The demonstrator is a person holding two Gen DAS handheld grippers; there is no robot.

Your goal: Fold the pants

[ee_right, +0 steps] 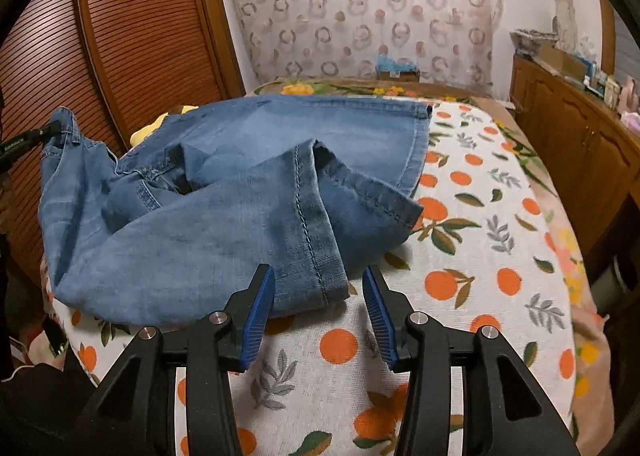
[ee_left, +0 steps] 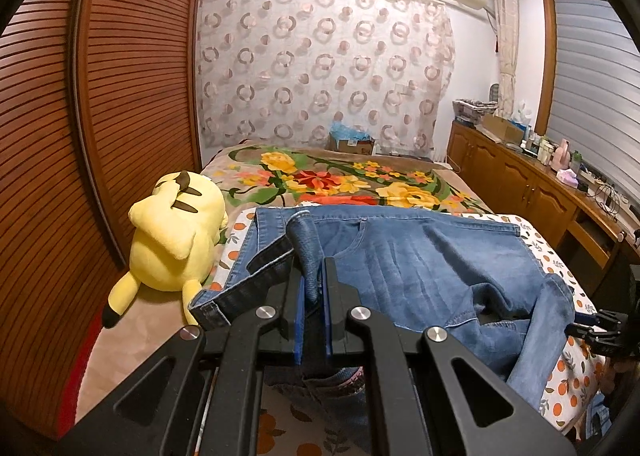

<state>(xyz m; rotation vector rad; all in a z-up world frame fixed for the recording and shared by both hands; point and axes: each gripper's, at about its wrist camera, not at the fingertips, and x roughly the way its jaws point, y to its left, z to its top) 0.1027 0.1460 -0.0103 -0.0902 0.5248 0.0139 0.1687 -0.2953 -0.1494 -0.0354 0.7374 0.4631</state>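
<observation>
Blue denim pants (ee_right: 224, 196) spread on orange-print bed sheet (ee_right: 480, 256) — waistband fold clamped in left gripper (ee_left: 314, 276); right gripper (ee_right: 318, 280) parted, nothing pressed, at the leg hem.

Left wrist view: low, close behind left gripper (ee_left: 314, 280), facing up the bed (ee_left: 560, 256). Right wrist view: close, angled down. Shared: jeans (ee_right: 224, 192), far curtain (ee_right: 360, 8).
</observation>
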